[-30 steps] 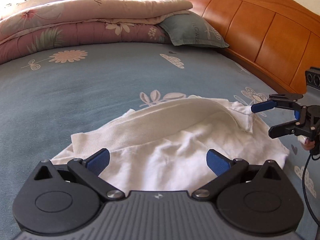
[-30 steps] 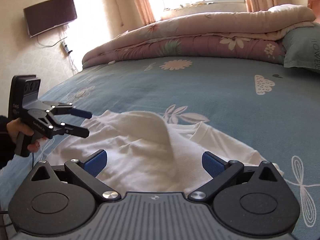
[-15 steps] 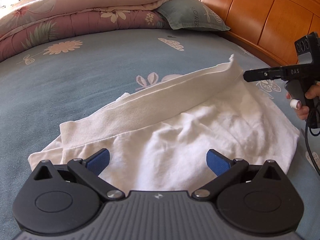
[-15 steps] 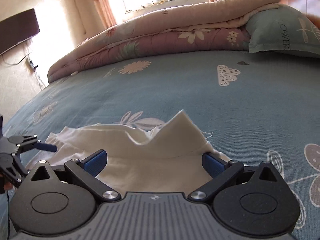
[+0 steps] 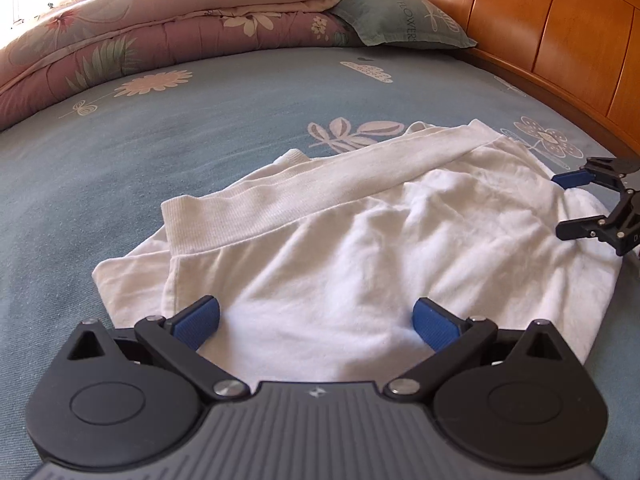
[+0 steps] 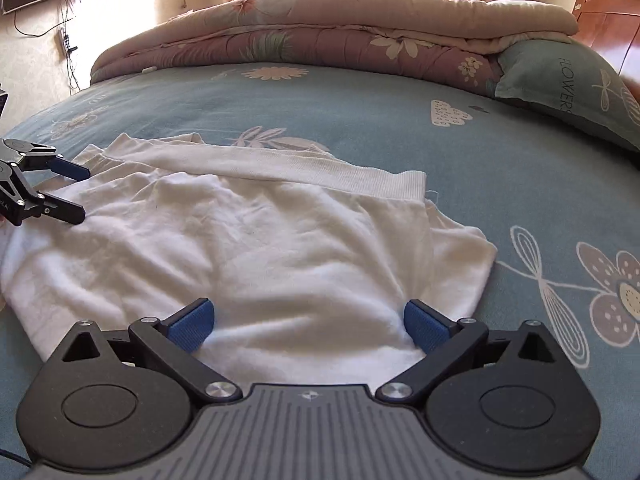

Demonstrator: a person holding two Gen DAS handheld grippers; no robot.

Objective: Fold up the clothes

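white garment [image 5: 360,240] lying rumpled on bed [image 5: 200,128], soft, light, limp; best gripped at ribbed hem [image 5: 280,196] corners; left tongs [image 5: 316,318] and right tongs [image 6: 306,320] both spread, empty.

The white garment [image 5: 360,248] is soft matt cotton-like cloth with a ribbed hem, the bedsheet [image 5: 200,128] matt printed fabric, the headboard [image 5: 560,32] glossy varnished wood.
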